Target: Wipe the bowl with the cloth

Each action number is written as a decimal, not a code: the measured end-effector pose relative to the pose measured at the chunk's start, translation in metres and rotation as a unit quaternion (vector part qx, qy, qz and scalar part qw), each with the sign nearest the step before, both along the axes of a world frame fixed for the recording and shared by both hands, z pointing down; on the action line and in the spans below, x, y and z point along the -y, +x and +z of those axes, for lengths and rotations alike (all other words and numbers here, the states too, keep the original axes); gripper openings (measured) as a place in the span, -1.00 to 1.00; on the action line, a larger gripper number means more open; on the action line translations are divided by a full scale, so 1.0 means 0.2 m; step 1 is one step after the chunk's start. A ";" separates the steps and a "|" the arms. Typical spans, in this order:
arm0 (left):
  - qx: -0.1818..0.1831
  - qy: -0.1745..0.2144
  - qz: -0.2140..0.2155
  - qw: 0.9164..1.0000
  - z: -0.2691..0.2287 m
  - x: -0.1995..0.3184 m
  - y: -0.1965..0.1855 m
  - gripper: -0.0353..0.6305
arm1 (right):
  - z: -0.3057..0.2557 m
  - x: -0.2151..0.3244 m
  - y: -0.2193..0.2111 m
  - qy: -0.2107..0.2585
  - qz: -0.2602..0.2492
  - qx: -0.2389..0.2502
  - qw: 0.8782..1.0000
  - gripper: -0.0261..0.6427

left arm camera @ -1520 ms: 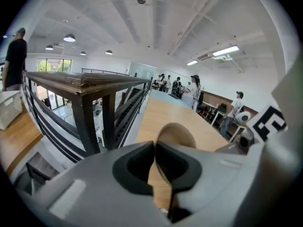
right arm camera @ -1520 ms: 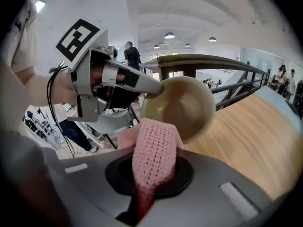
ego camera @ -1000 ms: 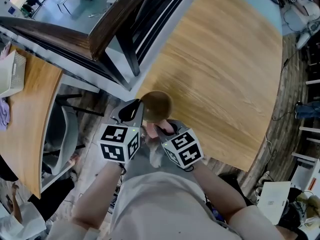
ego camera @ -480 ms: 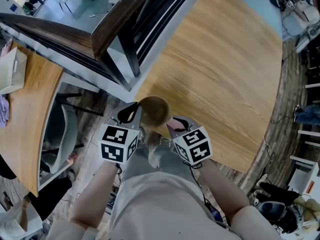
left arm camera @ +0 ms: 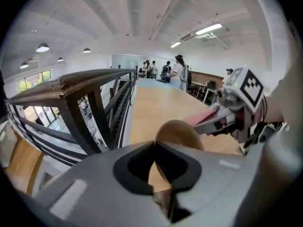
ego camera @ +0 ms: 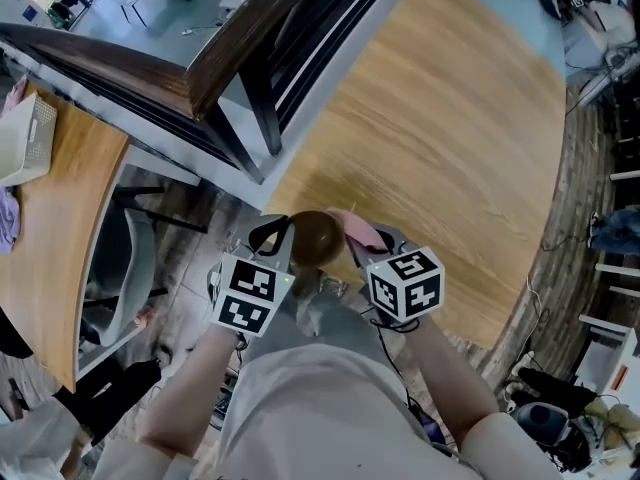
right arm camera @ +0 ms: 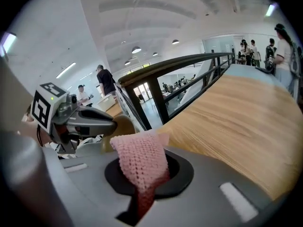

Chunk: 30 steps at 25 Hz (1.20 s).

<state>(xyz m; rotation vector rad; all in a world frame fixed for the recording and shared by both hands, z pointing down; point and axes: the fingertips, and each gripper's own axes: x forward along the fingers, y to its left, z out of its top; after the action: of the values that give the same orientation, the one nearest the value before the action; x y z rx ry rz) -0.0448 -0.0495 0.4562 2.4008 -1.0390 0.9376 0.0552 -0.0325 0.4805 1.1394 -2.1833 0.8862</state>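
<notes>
Left gripper (left arm camera: 155, 150): jaws, just closing, pinch the bowl (left arm camera: 182, 131) rim, lower centre.
Right gripper (right arm camera: 142, 193): clamps pink cloth (right arm camera: 142, 162) just beside bowl's right.

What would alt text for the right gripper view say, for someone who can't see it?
A pink knitted cloth is clamped in the jaws of the right gripper, beside a wooden table. At left, the left gripper, its jaws having just been closing, holds a brown bowl.
</notes>
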 end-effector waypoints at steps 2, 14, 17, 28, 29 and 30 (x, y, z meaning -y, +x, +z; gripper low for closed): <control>0.021 0.004 0.012 1.000 0.01 -0.02 0.01 -0.86 | -0.03 0.00 -0.01 0.002 0.006 0.011 1.000 -0.88; 0.058 0.008 0.064 0.996 0.09 -0.08 0.15 -0.86 | -0.14 0.06 -0.11 0.020 0.000 0.044 0.999 -0.88; 0.052 0.003 0.069 0.996 0.10 -0.08 0.19 -0.86 | -0.20 0.06 -0.16 0.026 -0.010 0.053 0.998 -0.88; -0.045 -0.127 -0.053 0.990 0.25 0.03 0.16 -0.84 | -0.24 0.12 -0.01 0.050 0.085 0.102 0.990 -0.88; -0.049 -0.132 -0.057 0.988 0.26 0.04 0.16 -0.84 | -0.24 0.13 0.03 0.052 0.099 0.103 0.988 -0.88; -0.052 -0.136 -0.059 0.988 0.27 0.05 0.16 -0.84 | -0.23 0.14 0.06 0.053 0.109 0.102 0.987 -0.88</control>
<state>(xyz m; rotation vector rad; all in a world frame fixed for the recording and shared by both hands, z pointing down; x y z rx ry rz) -0.0123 -0.0600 0.5104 2.1162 -0.9371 0.8447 0.0675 -0.0598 0.4337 1.4163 -2.3245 1.0293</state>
